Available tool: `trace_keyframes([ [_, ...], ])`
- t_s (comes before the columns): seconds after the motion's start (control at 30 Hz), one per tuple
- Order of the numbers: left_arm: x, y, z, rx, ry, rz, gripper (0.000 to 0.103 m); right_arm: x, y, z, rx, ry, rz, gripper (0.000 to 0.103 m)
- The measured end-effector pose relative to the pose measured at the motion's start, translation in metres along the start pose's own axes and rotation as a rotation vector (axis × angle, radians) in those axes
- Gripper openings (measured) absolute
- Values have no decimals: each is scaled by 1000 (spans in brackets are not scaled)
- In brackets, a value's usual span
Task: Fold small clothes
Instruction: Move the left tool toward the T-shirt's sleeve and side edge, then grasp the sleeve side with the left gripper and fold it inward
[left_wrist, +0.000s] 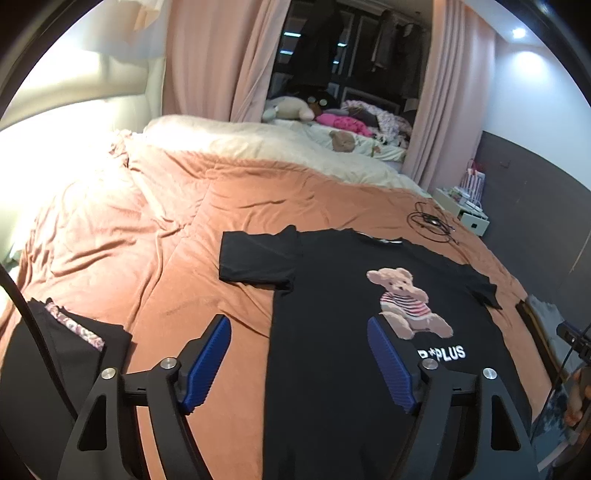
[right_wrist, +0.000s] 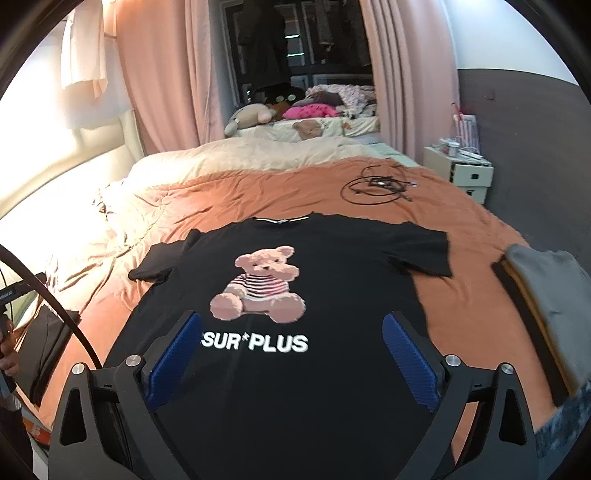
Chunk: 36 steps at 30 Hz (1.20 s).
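Observation:
A black T-shirt (left_wrist: 332, 295) (right_wrist: 332, 266) with a teddy bear print and white lettering lies flat, face up, on the orange bedspread (left_wrist: 166, 240) (right_wrist: 295, 188), both sleeves spread out. My left gripper (left_wrist: 299, 328) hovers open above the shirt's left side edge; one blue pad is over the bedspread, the other over the print. Over the shirt's lower middle my right gripper (right_wrist: 291, 325) stands open, with the lettering between its fingers. Neither gripper holds any cloth.
Folded dark clothes (left_wrist: 62, 332) lie at the left of the bed. A grey and black stack (right_wrist: 546, 295) sits at the right edge. A coiled black cable (right_wrist: 373, 184) (left_wrist: 432, 221) lies beyond the shirt. A white nightstand (right_wrist: 465, 170) stands at the right. Cream bedding and soft toys fill the far end.

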<state>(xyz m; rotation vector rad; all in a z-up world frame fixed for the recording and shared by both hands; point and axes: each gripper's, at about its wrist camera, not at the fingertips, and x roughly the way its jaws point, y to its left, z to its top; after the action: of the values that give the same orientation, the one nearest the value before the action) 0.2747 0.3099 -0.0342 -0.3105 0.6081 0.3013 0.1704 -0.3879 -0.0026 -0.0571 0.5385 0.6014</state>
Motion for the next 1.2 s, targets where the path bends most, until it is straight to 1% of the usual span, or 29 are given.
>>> trace_keyframes([
  [0.17, 39, 21, 24, -25, 40, 12, 73, 37, 4, 25, -7, 34, 41, 95],
  [0.23, 57, 29, 33, -35, 62, 12, 70, 54, 4, 35, -14, 48, 50, 94],
  [0.3, 71, 36, 41, -44, 78, 10, 67, 69, 5, 44, -26, 62, 63, 91],
  [0.37, 90, 46, 50, -55, 98, 10, 66, 85, 6, 52, -40, 84, 73, 83],
  [0.57, 145, 74, 70, -92, 158, 5, 61, 139, 14, 77, -52, 140, 103, 77],
  [0.63, 165, 85, 73, -110, 180, 4, 61, 156, 20, 85, -55, 161, 114, 69],
  [0.67, 176, 90, 75, -116, 191, 4, 60, 168, 24, 89, -57, 173, 118, 68],
  [0.87, 240, 120, 77, -154, 265, 10, 59, 225, 40, 104, -77, 219, 125, 66],
  [0.9, 251, 126, 77, -166, 278, 19, 57, 233, 44, 105, -79, 224, 127, 66],
  [0.97, 268, 135, 77, -185, 298, 8, 52, 249, 50, 108, -84, 238, 132, 65],
  [1.07, 290, 145, 77, -201, 313, 0, 50, 272, 60, 109, -91, 261, 147, 61],
  [1.2, 313, 150, 82, -189, 317, -9, 49, 301, 77, 110, -92, 281, 166, 59],
])
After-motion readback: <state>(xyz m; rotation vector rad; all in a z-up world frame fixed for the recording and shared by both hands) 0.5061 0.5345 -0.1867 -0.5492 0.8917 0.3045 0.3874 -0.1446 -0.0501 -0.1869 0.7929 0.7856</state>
